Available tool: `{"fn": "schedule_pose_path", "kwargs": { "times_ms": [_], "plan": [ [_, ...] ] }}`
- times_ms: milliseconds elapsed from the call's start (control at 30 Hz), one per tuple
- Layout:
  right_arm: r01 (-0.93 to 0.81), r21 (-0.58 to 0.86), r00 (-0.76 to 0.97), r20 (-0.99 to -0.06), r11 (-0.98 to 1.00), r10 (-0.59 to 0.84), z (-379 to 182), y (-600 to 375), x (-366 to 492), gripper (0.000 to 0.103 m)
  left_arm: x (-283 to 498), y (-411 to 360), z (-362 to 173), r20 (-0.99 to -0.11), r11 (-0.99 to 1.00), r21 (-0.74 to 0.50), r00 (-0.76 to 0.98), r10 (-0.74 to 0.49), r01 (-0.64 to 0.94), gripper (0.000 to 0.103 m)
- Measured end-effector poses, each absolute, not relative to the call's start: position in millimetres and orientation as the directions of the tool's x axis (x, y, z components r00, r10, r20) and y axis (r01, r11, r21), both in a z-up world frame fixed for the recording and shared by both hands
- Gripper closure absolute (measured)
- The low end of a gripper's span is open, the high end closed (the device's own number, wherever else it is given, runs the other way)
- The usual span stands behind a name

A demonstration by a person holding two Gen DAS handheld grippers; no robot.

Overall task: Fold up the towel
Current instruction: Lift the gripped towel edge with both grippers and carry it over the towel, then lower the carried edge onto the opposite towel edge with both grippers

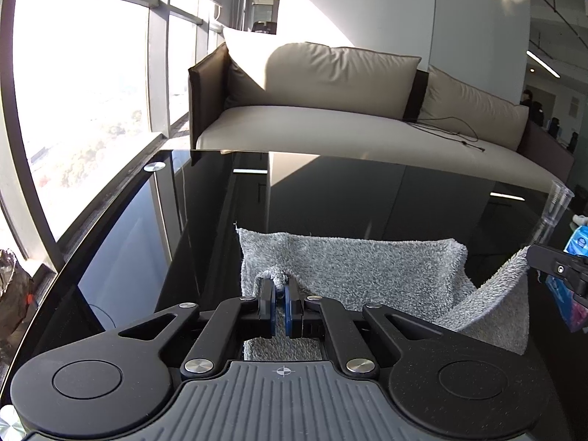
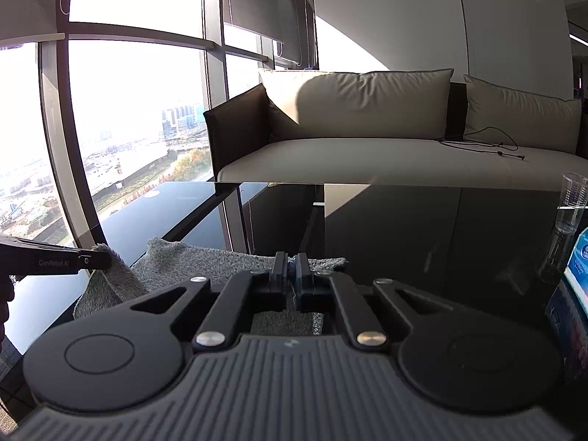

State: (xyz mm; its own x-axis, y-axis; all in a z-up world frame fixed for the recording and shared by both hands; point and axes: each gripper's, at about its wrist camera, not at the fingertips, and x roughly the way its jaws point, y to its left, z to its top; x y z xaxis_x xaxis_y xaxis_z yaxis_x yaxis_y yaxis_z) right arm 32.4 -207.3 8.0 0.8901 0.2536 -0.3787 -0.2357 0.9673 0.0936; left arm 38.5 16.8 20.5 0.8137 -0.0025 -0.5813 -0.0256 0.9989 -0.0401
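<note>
A grey terry towel lies on the black glass table, its near edge lifted at both corners. My left gripper is shut on a bunched bit of the towel's near left corner. My right gripper is shut on the towel at its near right corner. In the left wrist view the right gripper holds a raised flap at the right. In the right wrist view the left gripper pinches a raised corner at the left.
A clear plastic cup and a blue tissue pack stand at the table's right side. A beige sofa with a cable on it sits beyond the table's far edge. Large windows are to the left.
</note>
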Motion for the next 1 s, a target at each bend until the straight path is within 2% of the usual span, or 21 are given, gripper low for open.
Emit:
{"fn": "schedule_pose_path", "kwargs": {
  "times_ms": [400, 1000],
  "plan": [
    [-0.206, 0.095, 0.896, -0.383, 0.974, 0.226, 2, -207, 74, 0.099, 66, 22, 21, -0.577, 0.998, -0.045, 0.817, 0.008, -0.042, 0.099],
    [-0.168, 0.112, 0.876, -0.438, 0.979, 0.200, -14, -206, 106, 0.099, 94, 24, 19, -0.588, 0.998, -0.035, 0.808, 0.025, -0.056, 0.099]
  ]
}}
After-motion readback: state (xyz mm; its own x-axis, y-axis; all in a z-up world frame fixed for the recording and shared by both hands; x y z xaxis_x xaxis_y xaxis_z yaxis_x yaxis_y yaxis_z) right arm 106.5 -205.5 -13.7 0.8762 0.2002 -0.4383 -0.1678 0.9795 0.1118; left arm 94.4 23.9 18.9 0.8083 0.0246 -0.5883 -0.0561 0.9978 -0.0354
